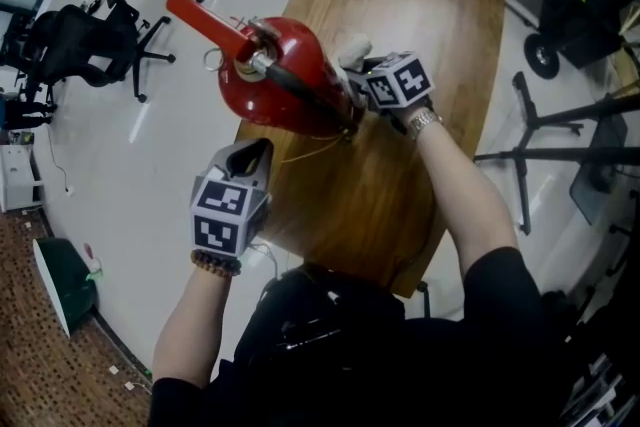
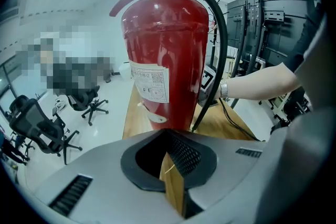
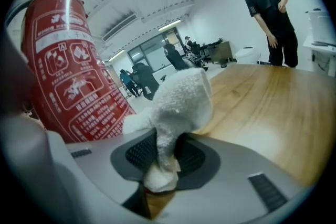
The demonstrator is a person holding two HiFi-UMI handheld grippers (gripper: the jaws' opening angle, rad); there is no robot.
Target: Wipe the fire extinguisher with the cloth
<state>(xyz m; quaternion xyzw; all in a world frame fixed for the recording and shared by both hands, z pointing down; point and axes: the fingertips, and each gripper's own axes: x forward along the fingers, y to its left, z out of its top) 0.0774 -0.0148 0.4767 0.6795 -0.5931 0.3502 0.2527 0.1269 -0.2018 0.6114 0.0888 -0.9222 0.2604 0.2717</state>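
A red fire extinguisher [image 1: 285,75] stands upright on the wooden table [image 1: 420,65], with a red lever and a black hose. It fills the left gripper view [image 2: 168,60] and shows at the left of the right gripper view [image 3: 68,65]. My right gripper [image 1: 365,90] is shut on a white fluffy cloth [image 3: 176,105], right beside the extinguisher's right side; the cloth [image 1: 352,50] pokes out past the jaws. My left gripper [image 1: 245,160] is shut with nothing in it, a little short of the extinguisher's near side.
Black office chairs [image 1: 130,45] stand on the pale floor at the left. Tripod legs and a cart [image 1: 570,115] are at the right. A person in black [image 3: 270,13] stands beyond the table's far end. The table edge [image 1: 290,245] runs close to my body.
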